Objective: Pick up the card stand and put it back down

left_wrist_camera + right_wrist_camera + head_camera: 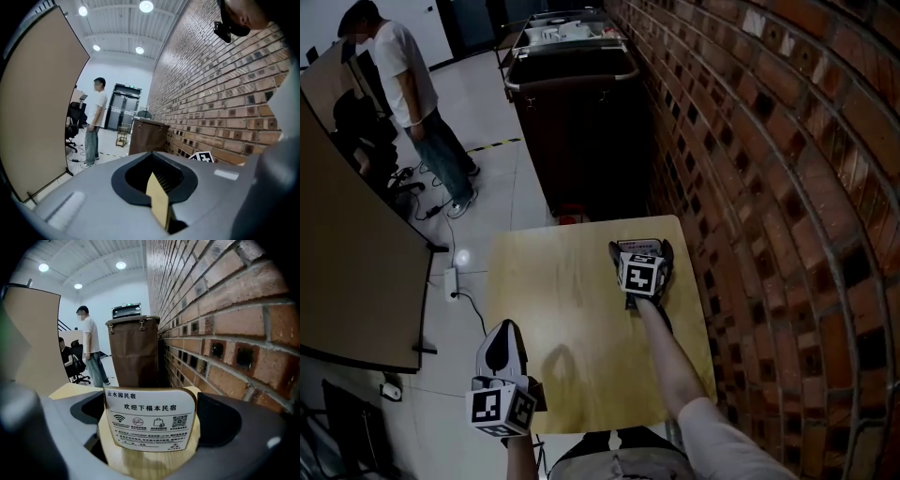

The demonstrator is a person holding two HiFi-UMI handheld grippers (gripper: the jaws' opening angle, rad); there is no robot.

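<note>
As it stands upright | card stand (149,420): white printed face, rounded corners

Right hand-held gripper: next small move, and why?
Probably close on the card stand: the right hand-held gripper is open, the stand sits upright on the table between its jaws, and the pads don't seem to press it yet.
</note>
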